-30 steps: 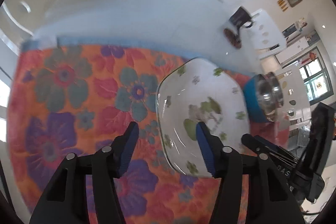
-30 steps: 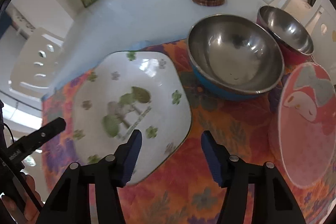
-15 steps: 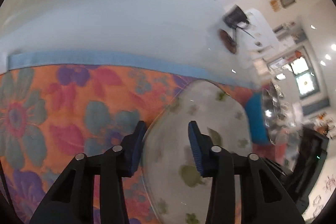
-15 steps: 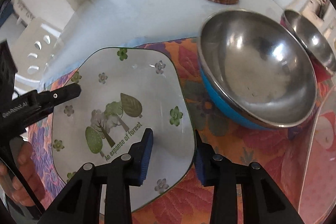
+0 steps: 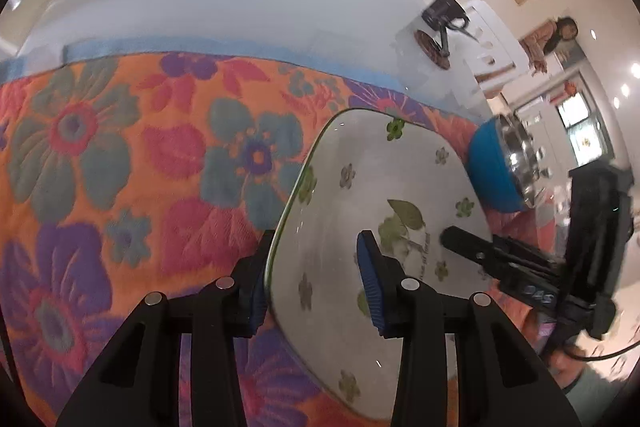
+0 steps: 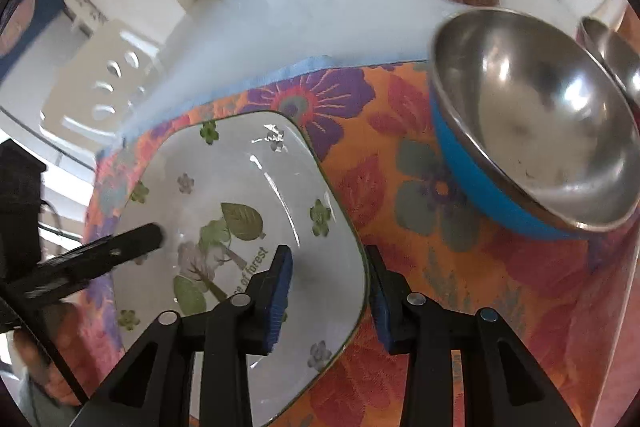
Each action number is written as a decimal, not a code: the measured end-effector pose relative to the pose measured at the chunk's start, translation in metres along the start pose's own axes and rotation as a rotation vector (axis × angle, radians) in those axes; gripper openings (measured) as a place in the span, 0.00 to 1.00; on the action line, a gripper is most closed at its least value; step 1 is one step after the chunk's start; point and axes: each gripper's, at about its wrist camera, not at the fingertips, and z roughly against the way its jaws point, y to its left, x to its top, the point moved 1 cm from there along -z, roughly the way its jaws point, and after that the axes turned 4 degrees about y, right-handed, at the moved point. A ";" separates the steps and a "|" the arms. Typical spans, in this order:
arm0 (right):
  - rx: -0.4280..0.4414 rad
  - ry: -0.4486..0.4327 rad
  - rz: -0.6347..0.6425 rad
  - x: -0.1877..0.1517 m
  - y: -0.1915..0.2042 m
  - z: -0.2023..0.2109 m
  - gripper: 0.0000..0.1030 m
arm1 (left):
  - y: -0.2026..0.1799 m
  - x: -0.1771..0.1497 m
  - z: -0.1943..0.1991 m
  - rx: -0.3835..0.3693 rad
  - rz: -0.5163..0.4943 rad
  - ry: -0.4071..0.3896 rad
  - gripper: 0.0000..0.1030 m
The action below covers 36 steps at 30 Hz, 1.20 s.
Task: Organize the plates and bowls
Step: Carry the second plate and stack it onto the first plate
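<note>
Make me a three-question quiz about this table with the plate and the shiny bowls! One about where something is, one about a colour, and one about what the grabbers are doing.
1. Where does the white plate lie?
A. inside the big bowl
B. on the flowery cloth
C. on a chair

2. What colour is the outside of the big metal bowl?
A. blue
B. green
C. yellow

3. What are the two grippers doing to the plate?
A. both hang far from it
B. only one is near it
C. each straddles an edge, one finger over and one outside

Answers: 1 B, cloth shows all around the plate. 2 A, its outer wall is blue. 3 C, the left gripper and right gripper each have the rim between their fingers.
</note>
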 end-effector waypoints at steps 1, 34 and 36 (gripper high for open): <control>-0.003 0.001 0.008 0.000 0.001 0.000 0.36 | -0.004 0.001 -0.001 0.019 -0.013 -0.007 0.35; 0.061 0.045 0.093 -0.154 0.077 0.142 0.38 | -0.071 -0.189 0.159 0.082 0.255 -0.201 0.35; 0.061 0.075 0.103 -0.166 0.076 0.136 0.38 | -0.069 -0.208 0.154 0.083 0.279 -0.186 0.35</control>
